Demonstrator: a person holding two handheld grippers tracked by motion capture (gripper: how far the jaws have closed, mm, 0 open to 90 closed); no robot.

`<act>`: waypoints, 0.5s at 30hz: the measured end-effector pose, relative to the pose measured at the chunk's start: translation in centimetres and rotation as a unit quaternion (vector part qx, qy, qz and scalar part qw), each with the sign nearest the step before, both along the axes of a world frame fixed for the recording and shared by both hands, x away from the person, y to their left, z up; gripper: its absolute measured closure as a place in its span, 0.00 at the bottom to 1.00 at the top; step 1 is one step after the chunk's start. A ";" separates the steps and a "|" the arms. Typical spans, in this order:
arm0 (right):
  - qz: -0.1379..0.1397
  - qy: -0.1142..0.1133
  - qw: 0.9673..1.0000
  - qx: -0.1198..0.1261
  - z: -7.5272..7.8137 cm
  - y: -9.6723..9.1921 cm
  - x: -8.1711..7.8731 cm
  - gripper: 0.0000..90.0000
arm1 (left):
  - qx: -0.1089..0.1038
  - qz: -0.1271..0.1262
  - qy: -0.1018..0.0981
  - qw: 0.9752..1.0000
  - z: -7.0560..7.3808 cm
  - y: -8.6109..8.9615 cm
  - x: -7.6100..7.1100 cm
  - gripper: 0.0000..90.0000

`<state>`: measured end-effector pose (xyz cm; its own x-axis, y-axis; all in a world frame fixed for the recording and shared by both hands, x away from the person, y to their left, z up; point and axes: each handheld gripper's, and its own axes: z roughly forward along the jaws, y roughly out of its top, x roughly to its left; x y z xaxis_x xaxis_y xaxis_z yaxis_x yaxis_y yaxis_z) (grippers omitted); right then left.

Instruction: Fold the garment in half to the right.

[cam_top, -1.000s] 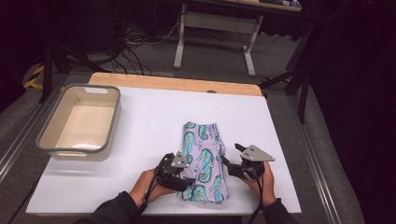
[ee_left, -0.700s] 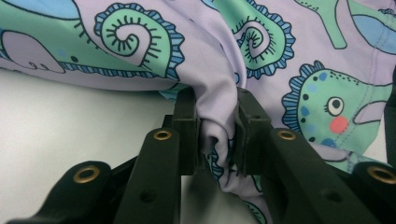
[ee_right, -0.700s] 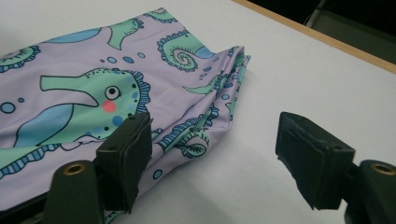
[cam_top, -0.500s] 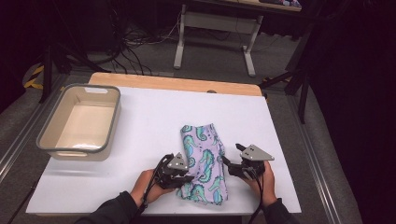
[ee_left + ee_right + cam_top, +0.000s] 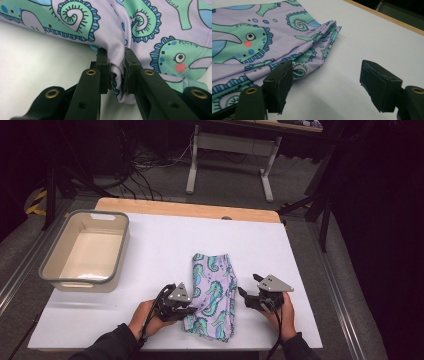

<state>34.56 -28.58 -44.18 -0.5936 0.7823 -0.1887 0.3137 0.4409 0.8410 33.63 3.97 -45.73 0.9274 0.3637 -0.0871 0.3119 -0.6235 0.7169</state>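
A folded lilac cloth [image 5: 212, 285] printed with green seahorses lies on the white table [image 5: 165, 240], near the front edge. My left gripper [image 5: 192, 309] is at the cloth's lower left edge. Its jaws have just been closing, and in the left gripper view [image 5: 116, 62] both pads pinch a bunched fold of the cloth [image 5: 160, 32]. My right gripper [image 5: 248, 285] rests beside the cloth's right edge. In the right gripper view [image 5: 327, 75] its jaws stand open over bare table, and the left pad is next to the cloth's [image 5: 262, 37] edge.
An empty beige bin with a grey rim [image 5: 80, 280] stands at the table's left side. The table's wooden far edge [image 5: 200, 210] runs along the back. Beyond it the floor holds cables and a desk frame [image 5: 230, 165].
My left gripper has slid right into the cloth's edge and shut on it, bunching the fabric there. The right gripper has stayed where it was.
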 end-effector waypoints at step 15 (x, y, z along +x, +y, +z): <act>0.001 0.004 1.000 -0.002 -0.3 0.2 0.4 0.31 | -0.003 0.005 -0.006 1.000 -0.2 1.7 -0.6 0.87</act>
